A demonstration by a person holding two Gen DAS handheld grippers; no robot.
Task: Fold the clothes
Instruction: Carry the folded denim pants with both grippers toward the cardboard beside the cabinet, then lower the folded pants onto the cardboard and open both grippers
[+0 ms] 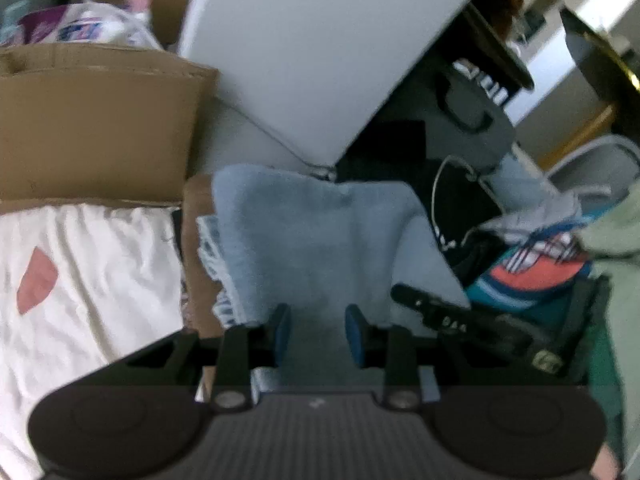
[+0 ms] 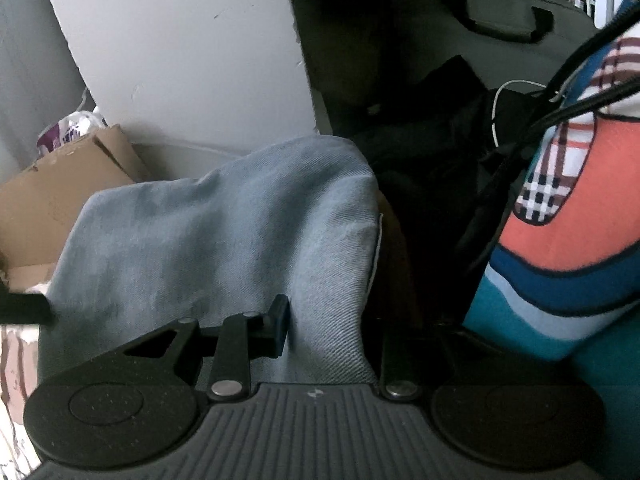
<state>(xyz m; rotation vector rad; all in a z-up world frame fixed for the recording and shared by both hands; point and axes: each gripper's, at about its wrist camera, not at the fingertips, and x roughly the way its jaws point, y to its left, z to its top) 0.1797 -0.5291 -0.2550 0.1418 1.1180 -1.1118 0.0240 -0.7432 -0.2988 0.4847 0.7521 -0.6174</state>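
Note:
A light blue denim garment [image 1: 320,240] lies draped over a hump in the middle of both views. My left gripper [image 1: 319,332] sits at its near edge. Denim fills the gap between the two blue pads [image 1: 282,332], and whether they press on it does not show. My right gripper [image 2: 326,320] is shut on a thick fold of the same denim [image 2: 224,232]. The cloth hangs over its right finger and hides it, so only the left finger shows. In the left wrist view the right gripper [image 1: 412,298] shows as a black arm at the garment's right edge.
A brown cardboard box [image 1: 100,128] and a white cloth with a pink patch [image 1: 80,280] lie to the left. A white panel [image 1: 320,40] leans behind. A dark case with a handle [image 1: 468,112], a white cable [image 1: 436,200] and an orange-and-teal garment [image 2: 580,208] crowd the right.

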